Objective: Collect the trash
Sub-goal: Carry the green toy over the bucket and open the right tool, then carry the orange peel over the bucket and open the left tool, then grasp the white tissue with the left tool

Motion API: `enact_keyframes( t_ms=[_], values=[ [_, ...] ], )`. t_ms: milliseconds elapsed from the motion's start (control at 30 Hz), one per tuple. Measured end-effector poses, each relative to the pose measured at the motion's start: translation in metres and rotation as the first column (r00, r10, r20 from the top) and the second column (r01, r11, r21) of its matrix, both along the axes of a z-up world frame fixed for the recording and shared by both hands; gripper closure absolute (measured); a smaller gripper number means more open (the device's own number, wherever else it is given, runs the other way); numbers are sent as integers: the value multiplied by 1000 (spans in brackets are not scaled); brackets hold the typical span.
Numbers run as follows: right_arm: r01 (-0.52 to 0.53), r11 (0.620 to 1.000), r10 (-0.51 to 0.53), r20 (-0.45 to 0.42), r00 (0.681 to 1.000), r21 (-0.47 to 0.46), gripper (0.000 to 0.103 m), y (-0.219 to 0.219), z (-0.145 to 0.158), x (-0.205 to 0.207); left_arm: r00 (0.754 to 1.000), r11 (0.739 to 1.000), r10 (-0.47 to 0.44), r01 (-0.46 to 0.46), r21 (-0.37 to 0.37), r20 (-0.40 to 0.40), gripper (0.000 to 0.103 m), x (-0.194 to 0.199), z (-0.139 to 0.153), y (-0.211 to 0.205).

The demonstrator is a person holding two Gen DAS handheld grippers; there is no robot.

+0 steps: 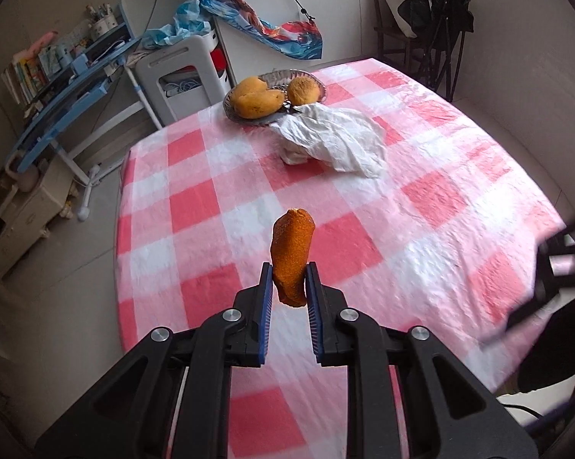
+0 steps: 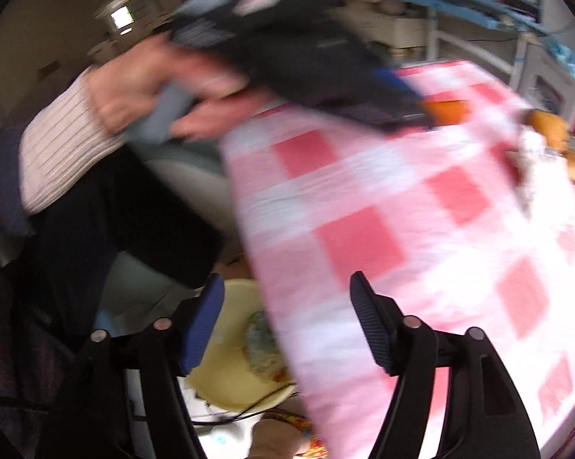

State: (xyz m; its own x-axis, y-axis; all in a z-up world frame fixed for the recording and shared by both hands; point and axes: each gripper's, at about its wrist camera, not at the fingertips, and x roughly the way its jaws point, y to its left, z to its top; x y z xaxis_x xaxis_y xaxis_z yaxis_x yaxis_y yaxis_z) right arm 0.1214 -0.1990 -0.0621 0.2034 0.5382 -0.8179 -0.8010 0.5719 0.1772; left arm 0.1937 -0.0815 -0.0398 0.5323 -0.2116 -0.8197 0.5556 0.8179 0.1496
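The left gripper (image 1: 289,287) has its fingers nearly closed on a strip of orange peel (image 1: 292,258), which is held up clear of the checked tabletop (image 1: 421,206). The right gripper (image 2: 287,325) is empty, its fingers spread wide; it hangs at the table's near edge, over a pale yellow bin (image 2: 230,382) on the floor that already has scraps in it. Farther back on the tabletop, a crumpled white paper (image 1: 337,141) lies touching a foil tray (image 1: 279,76) of orange fruit.

I'd say the step in hand is carrying the peel off to the bin. The next move calls for bringing the left gripper over the table's edge above the bin before letting go. The paper looks like the trash left for the free right gripper.
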Motion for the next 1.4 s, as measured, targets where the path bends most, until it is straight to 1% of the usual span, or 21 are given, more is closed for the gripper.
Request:
enact_keyframes(
  t_ms=[67, 133, 333, 400, 500, 567, 600, 633, 667, 700, 733, 800, 867, 900, 933, 1033, 1067, 1167, 1267, 1333, 1400],
  values=[
    [33, 999, -33, 16, 999, -8, 36, -8, 1, 3, 1000, 1000, -3, 2, -21, -18, 86, -21, -1, 1],
    [43, 999, -42, 26, 999, -30, 36, -10, -1, 2, 999, 1000, -10, 9, -29, -39, 86, -43, -5, 1],
    [-6, 992, 11, 34, 999, -127, 36, -1, -13, -9, 994, 1000, -18, 15, -24, -105, 86, -110, -20, 11],
    [-16, 989, 21, 38, 999, -147, 36, 0, -14, -12, 991, 1000, -19, 16, -24, -132, 86, -129, -24, 16],
    [-8, 986, 16, 47, 999, -167, 35, -2, -16, -11, 981, 999, -46, 45, -8, -186, 86, -157, -33, 21],
    [-2, 984, 12, 53, 999, -176, 35, -2, -17, -12, 974, 997, -69, 77, 29, -215, 85, -174, -40, 19],
    [1, 983, 10, 57, 998, -184, 34, -2, -18, -13, 969, 995, -78, 89, 40, -234, 83, -177, -43, 18],
    [1, 982, 10, 60, 998, -191, 32, -3, -18, -14, 965, 993, -88, 105, 55, -247, 77, -181, -45, 15],
    [3, 980, 10, 64, 998, -201, 32, -3, -19, -15, 969, 993, -84, 102, 66, -233, 63, -182, -44, 14],
    [6, 978, 8, 68, 998, -209, 31, -4, -20, -16, 974, 994, -69, 86, 67, -216, 55, -179, -41, 13],
    [9, 976, 7, 72, 997, -219, 31, -5, -20, -17, 977, 996, -56, 69, 57, -204, 46, -175, -37, 14],
    [9, 974, 8, 72, 997, -227, 31, -6, -21, -18, 983, 1000, -13, 15, 9, -185, 42, -159, -26, 16],
    [8, 974, 9, 72, 997, -226, 31, -7, -23, -18, 986, 997, 68, -74, -34, -155, 36, -130, -12, 19],
    [8, 974, 8, 71, 997, -226, 31, -8, -23, -18, 985, 994, 95, -103, -47, -144, 36, -118, -8, 18],
    [9, 973, 8, 73, 997, -230, 31, -8, -23, -17, 983, 987, 130, -140, -73, -131, 35, -98, -2, 16],
    [12, 976, 5, 80, 997, -216, 30, -8, -23, -15, 973, 966, 207, -220, -138, -105, 29, -48, 7, 5],
    [16, 977, 3, 87, 996, -215, 29, -8, -23, -14, 970, 958, 221, -236, -161, -106, 28, -29, 8, -2],
    [26, 977, -1, 118, 993, -210, 27, -7, -20, -11, 961, 946, 262, -274, -175, -90, 25, 19, 3, -25],
    [19, 983, 6, 136, 991, -181, 26, -5, -15, -9, 960, 943, 266, -278, -184, -89, 24, 66, -7, -52],
    [11, 988, 11, 141, 990, -154, 25, -3, -11, -7, 961, 944, 266, -275, -180, -74, 24, 92, -14, -68],
    [5, 990, 16, 146, 989, -142, 25, -1, -10, -5, 961, 944, 269, -276, -181, -61, 22, 114, -19, -80]
  ],
)
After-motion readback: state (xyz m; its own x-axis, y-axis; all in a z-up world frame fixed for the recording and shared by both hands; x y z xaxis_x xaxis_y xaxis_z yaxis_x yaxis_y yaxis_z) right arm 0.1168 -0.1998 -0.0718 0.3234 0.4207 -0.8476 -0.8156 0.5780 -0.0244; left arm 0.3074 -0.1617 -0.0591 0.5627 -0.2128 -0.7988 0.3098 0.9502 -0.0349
